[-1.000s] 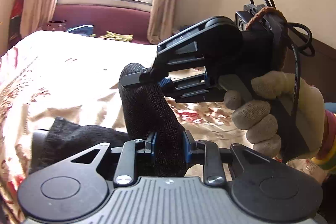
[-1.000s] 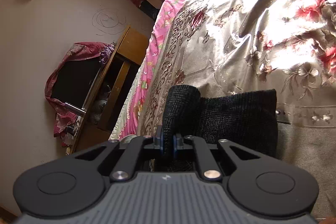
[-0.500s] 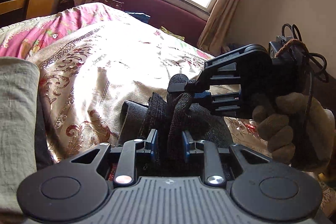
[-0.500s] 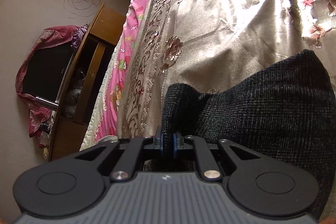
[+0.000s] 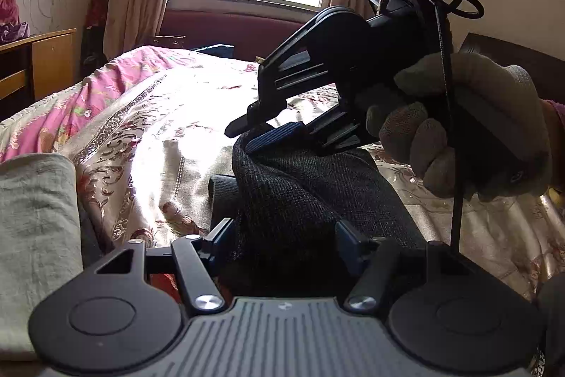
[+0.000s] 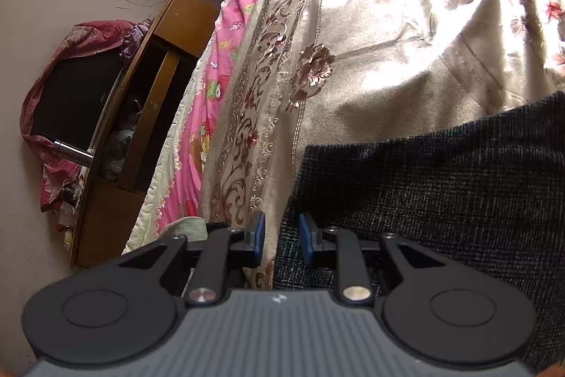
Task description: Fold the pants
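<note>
Presently: dark knit pants [image 5: 303, 196], folded over, lying on the floral bedspread [image 5: 148, 129]. Left gripper [image 5: 282, 235] and right gripper [image 6: 280, 235], jaws just opened, straddle cloth edges unclamped. Fold apparently laid; smoothing or another fold may remain.

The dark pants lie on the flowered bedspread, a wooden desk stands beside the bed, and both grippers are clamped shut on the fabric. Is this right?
Not quite: the grippers are not clamped. The left wrist view shows the left gripper with jaws wide apart around the dark pants; the right wrist view shows the right gripper with a gap between its pads. Both have just been opening. The flowered bedspread and wooden desk are correct.
</note>
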Demonstrator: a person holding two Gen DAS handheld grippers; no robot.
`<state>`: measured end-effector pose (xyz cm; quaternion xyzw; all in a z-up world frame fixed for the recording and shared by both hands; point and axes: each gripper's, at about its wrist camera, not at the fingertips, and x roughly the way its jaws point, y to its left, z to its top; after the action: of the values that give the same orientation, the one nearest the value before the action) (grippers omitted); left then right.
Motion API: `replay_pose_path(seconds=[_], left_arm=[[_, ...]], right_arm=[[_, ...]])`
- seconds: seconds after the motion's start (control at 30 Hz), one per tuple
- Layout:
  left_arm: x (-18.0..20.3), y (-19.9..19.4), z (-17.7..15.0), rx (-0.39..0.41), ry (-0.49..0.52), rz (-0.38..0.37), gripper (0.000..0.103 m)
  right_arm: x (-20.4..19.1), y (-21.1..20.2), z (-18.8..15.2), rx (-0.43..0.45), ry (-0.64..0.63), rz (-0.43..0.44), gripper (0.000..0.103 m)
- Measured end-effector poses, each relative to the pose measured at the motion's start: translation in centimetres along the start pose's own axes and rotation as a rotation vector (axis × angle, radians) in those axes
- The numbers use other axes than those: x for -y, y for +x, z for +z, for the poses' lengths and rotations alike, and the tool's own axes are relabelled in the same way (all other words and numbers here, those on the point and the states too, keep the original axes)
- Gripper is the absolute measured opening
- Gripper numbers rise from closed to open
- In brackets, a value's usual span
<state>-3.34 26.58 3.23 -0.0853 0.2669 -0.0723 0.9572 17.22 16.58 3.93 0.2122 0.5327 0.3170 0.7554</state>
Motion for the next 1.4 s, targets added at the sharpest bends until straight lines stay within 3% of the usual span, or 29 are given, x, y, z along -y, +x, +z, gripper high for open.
replay_pose_path(seconds=[0.13, 0.2, 0.27, 0.37, 0.43, 0.53, 0.6, 0.77, 0.9, 1.0, 1.17, 1.27, 1.4], left_arm=[[-2.0, 1.8, -0.8, -0.065, -0.082, 0.089, 0.075], [-3.2, 2.1, -1.3, -0.066, -0.149, 0.082, 0.075], [-3.6, 1.7, -1.5, -0.053, -0.198, 0.067, 0.074], [-3.9, 0.7, -1.9, -0.025, -0.218, 0.095, 0.074], [-4.1, 0.6, -2.0, -0.029, -0.251, 0.104, 0.074], [-3.5, 1.3, -1.7, -0.027, -0.231, 0.133, 0.074], [-3.0, 1.9, -1.3, -0.03, -0.193, 0.152, 0.074], [-4.4, 2.0, -1.6, -0.058, -0.247, 0.182, 0.072], [-3.3, 1.9, -1.6, -0.071, -0.188, 0.229, 0.068], [-3.3, 1.5, -1.4, -0.08, -0.204, 0.24, 0.068], [-0.5, -1.7, 1.0, 0.029, -0.084, 0.309, 0.068], [1.6, -2.3, 2.8, 0.082, -0.002, 0.283, 0.068], [3.8, 0.6, 3.6, 0.068, 0.081, 0.208, 0.068]], right_arm=[[-1.0, -1.2, -0.1, 0.031, -0.094, -0.032, 0.024], [-0.9, -1.9, -0.3, 0.014, -0.118, -0.035, 0.025], [-1.1, -2.3, -0.7, 0.009, -0.18, -0.097, 0.03], [-0.9, -2.7, -0.5, 0.048, -0.241, -0.17, 0.037], [-0.3, -2.4, -0.2, 0.039, -0.206, -0.155, 0.043], [-0.4, -1.3, -0.7, -0.016, -0.186, -0.108, 0.044], [-1.2, -0.1, -1.1, -0.023, -0.237, -0.142, 0.045], [-1.6, 3.2, -0.7, -0.005, -0.272, -0.177, 0.042], [-2.3, 5.3, -1.7, -0.012, -0.348, -0.19, 0.042], [-1.8, 4.8, -1.5, -0.011, -0.322, -0.148, 0.043], [-1.1, 0.2, -1.4, 0.078, -0.269, -0.029, 0.043], [0.1, -3.5, -1.7, 0.142, -0.243, 0.009, 0.043], [4.0, -8.0, -2.1, 0.248, -0.233, -0.096, 0.043]])
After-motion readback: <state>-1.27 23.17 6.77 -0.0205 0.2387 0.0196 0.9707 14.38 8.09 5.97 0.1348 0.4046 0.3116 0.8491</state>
